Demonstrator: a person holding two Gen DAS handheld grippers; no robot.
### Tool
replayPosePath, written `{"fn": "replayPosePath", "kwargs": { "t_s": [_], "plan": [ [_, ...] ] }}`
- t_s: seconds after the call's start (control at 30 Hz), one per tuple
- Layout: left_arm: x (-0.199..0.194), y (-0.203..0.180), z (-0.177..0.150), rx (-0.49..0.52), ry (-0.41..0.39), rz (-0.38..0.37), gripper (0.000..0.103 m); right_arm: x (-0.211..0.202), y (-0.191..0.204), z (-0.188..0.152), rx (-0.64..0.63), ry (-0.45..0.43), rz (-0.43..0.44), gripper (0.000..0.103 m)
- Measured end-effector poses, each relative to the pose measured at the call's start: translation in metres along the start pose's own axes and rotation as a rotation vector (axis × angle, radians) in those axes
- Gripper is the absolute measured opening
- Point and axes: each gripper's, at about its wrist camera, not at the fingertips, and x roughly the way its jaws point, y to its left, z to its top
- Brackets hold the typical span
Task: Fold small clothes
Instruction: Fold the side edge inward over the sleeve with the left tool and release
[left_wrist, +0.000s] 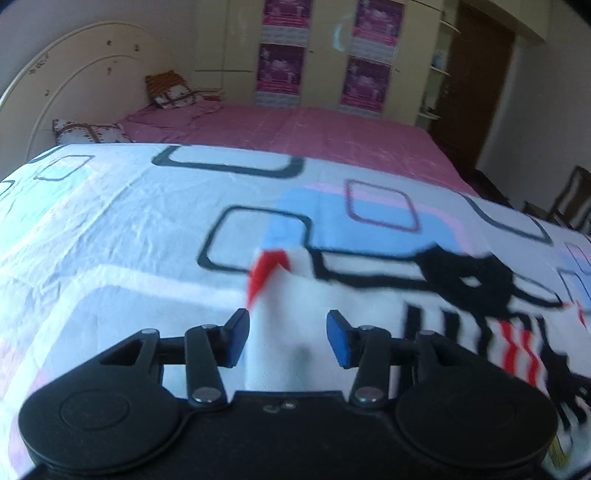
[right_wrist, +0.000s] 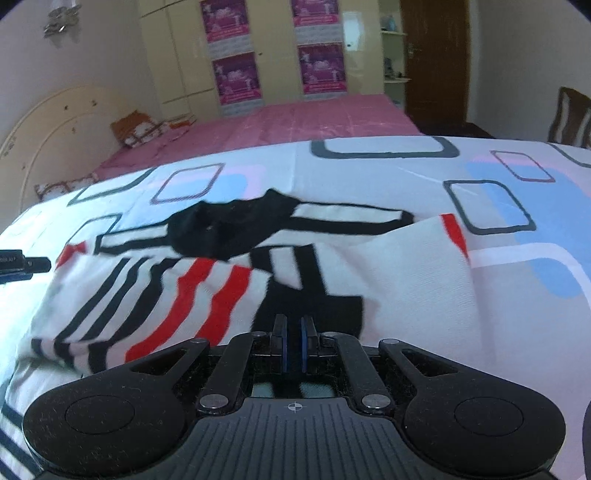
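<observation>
The left gripper (left_wrist: 288, 339) has its blue pads (left_wrist: 236, 341) standing apart, with a white fold of the small garment (left_wrist: 280, 317) rising in the gap between them; neither pad presses on the cloth, though the blur there leaves it unclear whether the left pad brushes it. The right gripper (right_wrist: 293, 343) is closed, its blue pads nearly meeting — whether a thin edge of fabric is caught between them cannot be told, since the fingers cover that spot. The garment, a white shirt with black and red stripes (right_wrist: 207, 291) and a black collar (right_wrist: 229, 229), lies spread on the patterned sheet (right_wrist: 498, 229) just ahead of both grippers, partly folded, with one sleeve tipped in red (right_wrist: 452, 229) turned up at the right in the right wrist view. At the left edge of that view a dark finger of the left gripper (right_wrist: 22, 264) shows beside the shirt. Beyond the sheet lie a pink bedspread (left_wrist: 314, 129), pillows (left_wrist: 88, 133) against a cream headboard (left_wrist: 74, 74), and a wardrobe bearing purple posters (right_wrist: 236, 75).
</observation>
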Motion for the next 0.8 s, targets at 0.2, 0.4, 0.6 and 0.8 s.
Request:
{"fn": "replayPosePath", "kwargs": {
  "t_s": [0.2, 0.4, 0.6, 0.8],
  "plan": [
    [-0.008, -0.008, -0.045, 0.013, 0.080, -0.008, 0.046, 0.003, -0.007, -0.012, -0.002, 0.018, -0.011, 0.004],
    [-0.005, -0.014, -0.057, 0.052, 0.055, 0.052, 0.046, -0.003, -0.020, -0.017, -0.008, 0.024, -0.009, 0.004],
    [-0.035, -0.022, -0.055, -0.006, 0.042, 0.047, 0.051, -0.028, -0.028, -0.016, -0.001, -0.001, 0.055, 0.004],
    [-0.066, -0.039, -0.073, 0.008, 0.058, 0.043, 0.061, -0.049, -0.029, -0.028, -0.025, 0.008, 0.122, 0.005]
  ]
}}
